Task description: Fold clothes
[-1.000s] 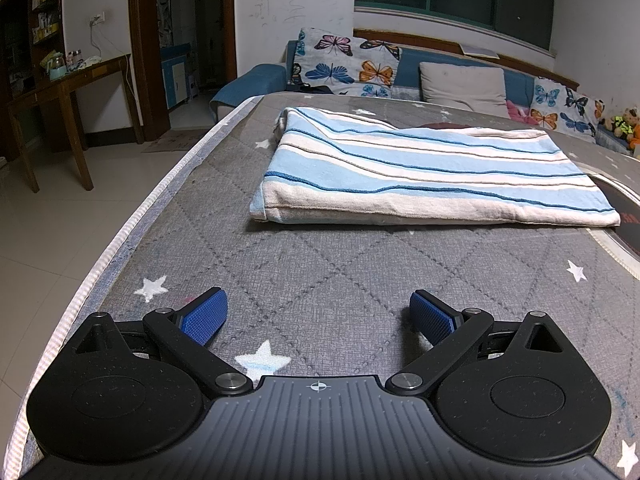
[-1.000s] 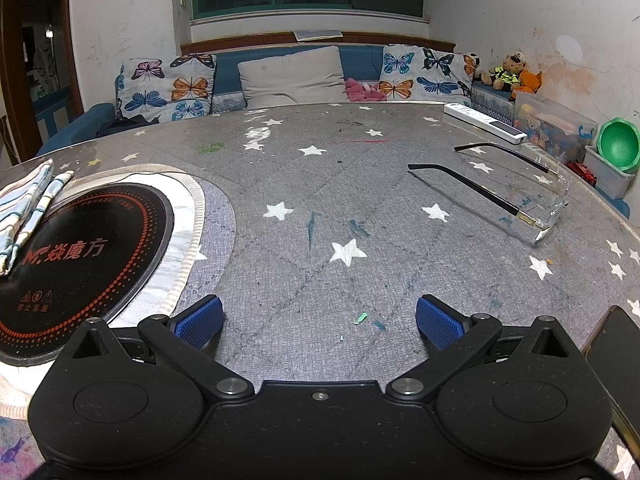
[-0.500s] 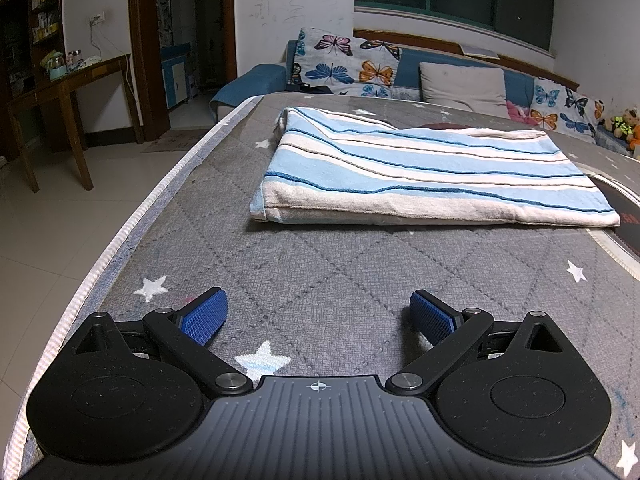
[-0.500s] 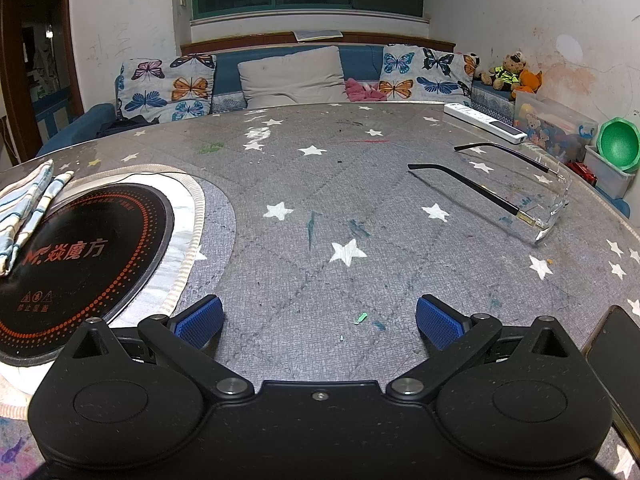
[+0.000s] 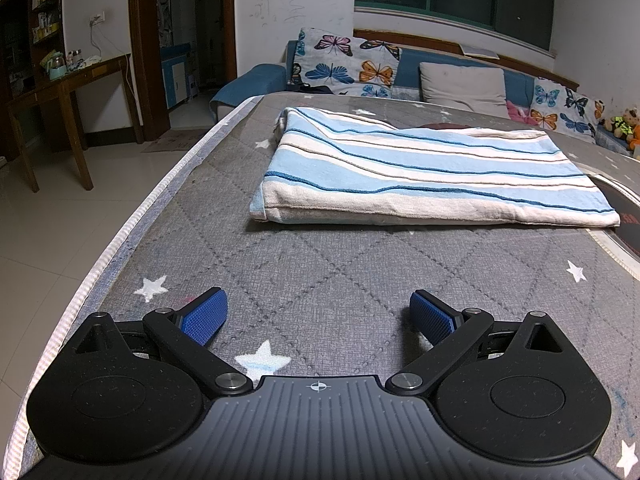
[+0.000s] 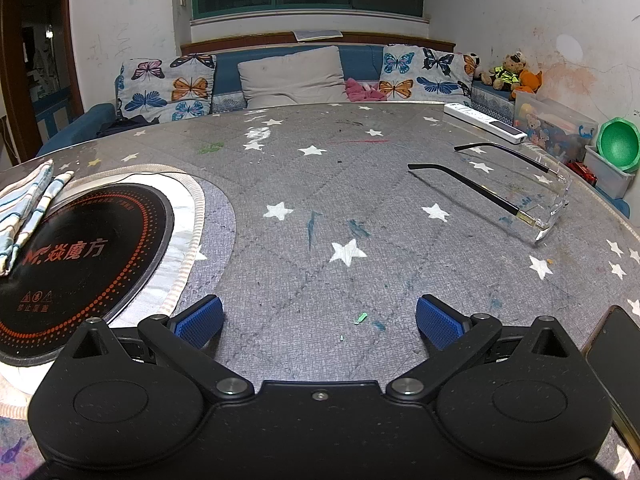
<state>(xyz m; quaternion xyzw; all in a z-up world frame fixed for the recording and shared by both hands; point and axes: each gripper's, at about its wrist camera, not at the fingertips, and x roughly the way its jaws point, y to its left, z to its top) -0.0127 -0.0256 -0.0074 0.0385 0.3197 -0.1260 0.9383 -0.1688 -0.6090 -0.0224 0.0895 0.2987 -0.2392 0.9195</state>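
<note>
- Left gripper (image 5: 318, 316): fingers spread wide, holding nothing, low over table (image 5: 340, 280).
- Right gripper (image 6: 319, 322): fingers spread wide, holding nothing.
- Towel (image 5: 420, 172): folded flat, ahead of left gripper, apart.

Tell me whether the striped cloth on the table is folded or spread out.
Folded. The striped cloth lies as a neat rectangle, with doubled layers showing along its near edge and left corner. How many folds, cannot tell.

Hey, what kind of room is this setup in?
Most likely a home living room: a blue sofa with butterfly cushions runs under the window, stuffed toys sit at its end, and a striped towel lies folded on the round table.
</note>
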